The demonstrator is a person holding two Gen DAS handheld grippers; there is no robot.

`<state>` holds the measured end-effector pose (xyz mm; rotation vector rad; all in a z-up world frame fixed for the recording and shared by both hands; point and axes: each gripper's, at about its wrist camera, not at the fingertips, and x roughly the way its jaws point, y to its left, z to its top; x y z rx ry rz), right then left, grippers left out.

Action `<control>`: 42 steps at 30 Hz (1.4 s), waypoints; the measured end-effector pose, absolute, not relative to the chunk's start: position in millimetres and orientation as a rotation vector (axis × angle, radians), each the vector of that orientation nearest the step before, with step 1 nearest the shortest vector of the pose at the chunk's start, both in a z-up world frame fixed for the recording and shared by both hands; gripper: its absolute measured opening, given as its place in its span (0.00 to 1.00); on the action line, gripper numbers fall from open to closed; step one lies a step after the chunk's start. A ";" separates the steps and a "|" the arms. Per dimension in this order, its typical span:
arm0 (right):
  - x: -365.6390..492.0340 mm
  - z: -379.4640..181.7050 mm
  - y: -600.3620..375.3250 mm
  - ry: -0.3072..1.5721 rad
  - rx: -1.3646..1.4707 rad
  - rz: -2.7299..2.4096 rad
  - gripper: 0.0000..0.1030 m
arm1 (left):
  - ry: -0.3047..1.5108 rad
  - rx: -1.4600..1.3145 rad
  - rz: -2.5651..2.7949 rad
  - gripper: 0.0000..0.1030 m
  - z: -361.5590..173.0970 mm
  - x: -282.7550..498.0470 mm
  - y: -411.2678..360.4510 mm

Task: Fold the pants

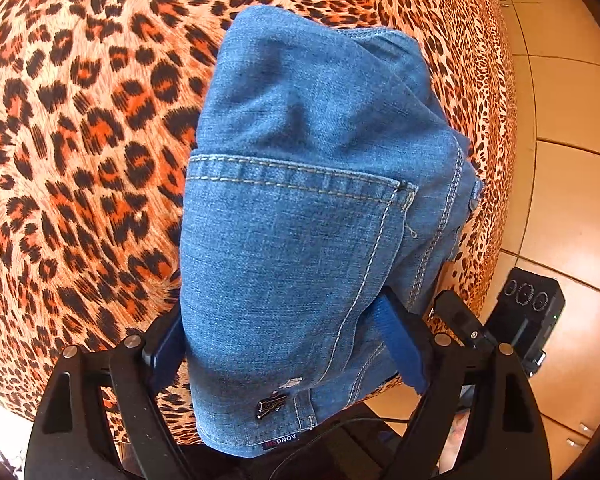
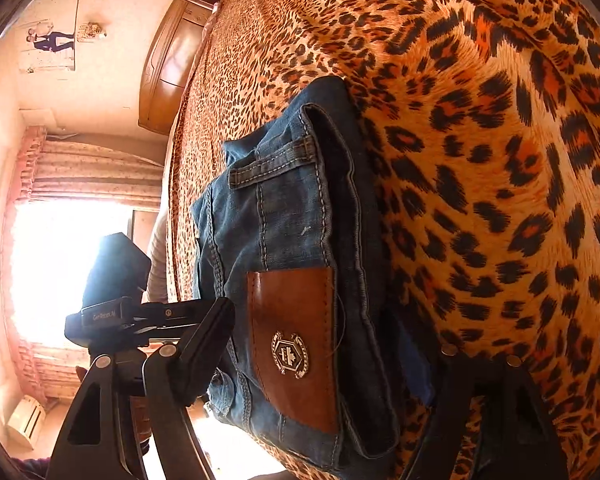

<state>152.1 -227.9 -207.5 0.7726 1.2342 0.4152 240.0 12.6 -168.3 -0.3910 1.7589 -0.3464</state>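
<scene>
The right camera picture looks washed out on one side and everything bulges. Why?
Right wrist view: the bright window blows out to white glare, silhouetting the black device in front. Both views: the fisheye lens bows the leopard bedspread and folded jeans; all stays sharp.

The left wrist view looks steeply down, close over folded jeans (image 1: pixel 308 208) lying between its fingers (image 1: pixel 400 344) on a leopard-print bed (image 1: pixel 80 140). The right wrist view, rolled sideways, faces the same jeans (image 2: pixel 284 232) and bed (image 2: pixel 480 160), equally near.
</scene>
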 end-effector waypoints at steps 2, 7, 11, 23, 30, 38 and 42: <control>145.8 -198.2 -212.6 1.228 0.762 0.423 0.69 | 1.736 -0.358 -0.352 0.81 -160.8 236.9 5.7; 133.9 -207.5 -204.9 1.249 0.765 0.374 0.65 | 1.724 -0.270 -0.337 0.79 -160.3 236.5 -1.3; 127.7 -202.2 -200.2 1.227 0.716 0.337 0.57 | 1.736 -0.268 -0.350 0.77 -163.3 240.1 -3.2; 127.9 -139.7 -157.7 1.169 0.514 0.319 0.40 | 1.524 -0.075 -0.405 0.49 -105.0 241.5 3.6; 159.5 -120.3 -134.6 1.129 0.537 0.344 0.42 | 1.487 -0.127 -0.414 0.49 -87.9 279.4 35.3; 244.4 -78.4 -107.6 1.011 0.437 0.354 0.46 | 1.347 -0.110 -0.313 0.50 -54.0 364.6 57.8; 284.1 -85.5 -110.7 1.078 0.322 0.109 0.64 | 1.374 -0.109 -0.202 0.50 -62.8 390.8 85.1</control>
